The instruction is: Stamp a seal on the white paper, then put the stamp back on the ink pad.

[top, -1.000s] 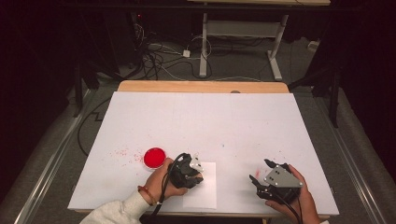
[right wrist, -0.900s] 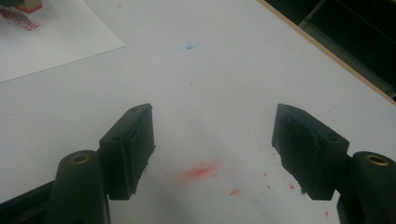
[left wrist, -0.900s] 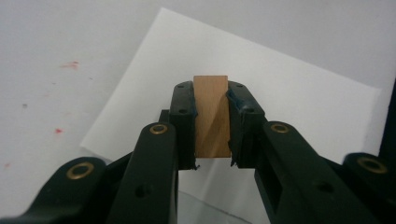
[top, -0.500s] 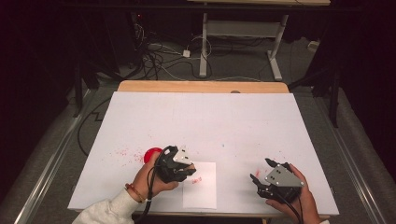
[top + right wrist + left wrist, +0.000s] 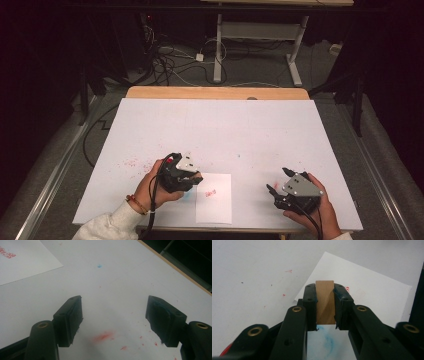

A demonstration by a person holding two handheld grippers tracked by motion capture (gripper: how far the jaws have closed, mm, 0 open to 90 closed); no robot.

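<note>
My left gripper (image 5: 196,178) is shut on a small upright wooden block (image 5: 325,300), gripped by its two sides. It hovers just left of a white paper sheet (image 5: 215,207) that bears a red stamped mark (image 5: 210,192). From the left gripper view, the mark (image 5: 347,288) lies just beyond the block, and a blue smear (image 5: 325,342) is under the jaws. My right gripper (image 5: 277,181) rests low at the table's front right. It stands open (image 5: 113,307) with nothing between its fingers.
The white table top (image 5: 225,130) carries red ink specks (image 5: 103,336) and a small blue dot (image 5: 99,265). A wooden strip (image 5: 215,93) runs along the far edge. Cables and a desk frame lie on the floor beyond. A red sliver (image 5: 224,353) shows by the left jaw.
My left gripper has lifted from the paper's left edge and moved left with the block. It now covers the red disc that was visible before. The right gripper has stayed put.
</note>
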